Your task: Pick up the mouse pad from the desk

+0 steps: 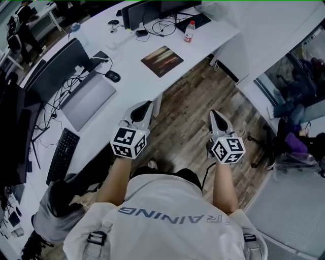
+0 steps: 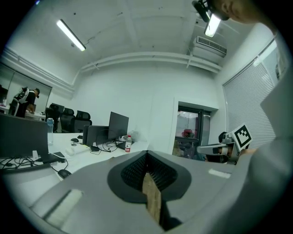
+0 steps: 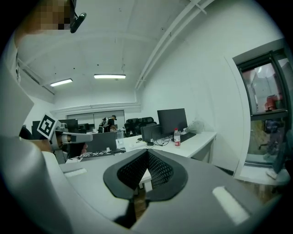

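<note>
The mouse pad (image 1: 162, 61), a dark rectangle with a brown and orange pattern, lies flat on the white desk (image 1: 132, 76) near its front edge in the head view. My left gripper (image 1: 144, 108) is over the desk's near edge, short of the pad and to its lower left; its jaws are shut with nothing in them. My right gripper (image 1: 215, 116) hovers over the wooden floor (image 1: 183, 117), to the right of the desk and below the pad, also shut and empty. In each gripper view the jaws meet at the tip: the left gripper (image 2: 147, 157), the right gripper (image 3: 147, 154).
A water bottle (image 1: 189, 31) with a red cap stands behind the pad, near monitors (image 1: 147, 12) and cables. A closed laptop (image 1: 87, 99), a black mouse (image 1: 112, 76) and a keyboard (image 1: 62, 155) lie left of my left gripper. A glass partition (image 1: 294, 76) is at right.
</note>
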